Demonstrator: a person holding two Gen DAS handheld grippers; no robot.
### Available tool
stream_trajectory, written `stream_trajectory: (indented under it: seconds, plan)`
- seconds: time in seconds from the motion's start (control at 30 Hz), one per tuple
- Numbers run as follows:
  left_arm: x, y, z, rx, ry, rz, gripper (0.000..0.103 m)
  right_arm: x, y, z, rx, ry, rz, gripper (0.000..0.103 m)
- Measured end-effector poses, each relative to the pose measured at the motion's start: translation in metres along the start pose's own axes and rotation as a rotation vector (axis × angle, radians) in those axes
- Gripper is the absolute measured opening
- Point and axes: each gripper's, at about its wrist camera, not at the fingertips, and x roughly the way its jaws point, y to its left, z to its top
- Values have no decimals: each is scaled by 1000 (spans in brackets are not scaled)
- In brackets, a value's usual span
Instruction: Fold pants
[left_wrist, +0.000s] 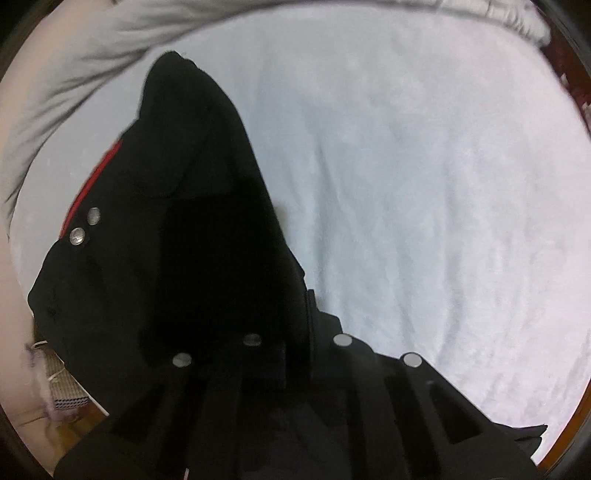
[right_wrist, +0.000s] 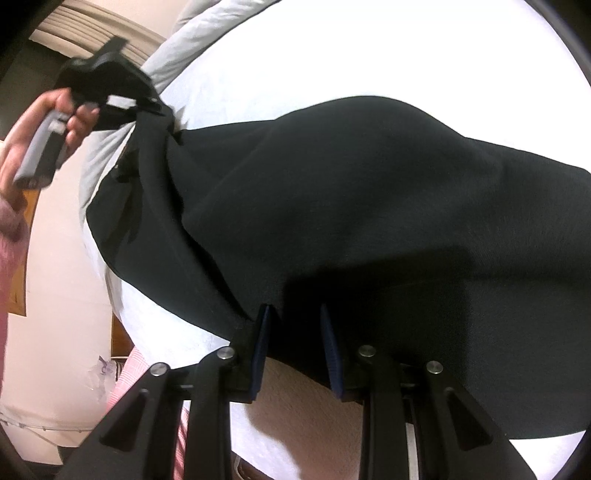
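We see the black pants (right_wrist: 351, 206) draped over the white bed (left_wrist: 424, 166), bunched in our clamped left gripper (right_wrist: 147, 103), while our right gripper (right_wrist: 295, 332) is spread apart at the near hem, a grey blanket (left_wrist: 92, 55) behind.

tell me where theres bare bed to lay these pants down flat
The widest free patch is the white sheet to the right of the hanging black pants, bounded at the far side by the grey rolled duvet. It is crowded on the left, where the pants hang from the left gripper near the bed edge; the right gripper sits open at their hem.
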Motion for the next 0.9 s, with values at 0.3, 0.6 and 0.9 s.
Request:
stream_trajectory:
  seconds: [0.3, 0.6, 0.9]
  plan:
    - [-67, 120, -125, -176, -344, -156, 6, -4, -9, 1, 32, 0, 34, 28]
    - [-12, 182, -190, -318, -376, -354, 36, -9, 3, 3, -47, 16, -33, 36]
    - [4, 221, -133, -487, -301, -428, 31, -5, 19, 3, -106, 50, -106, 42]
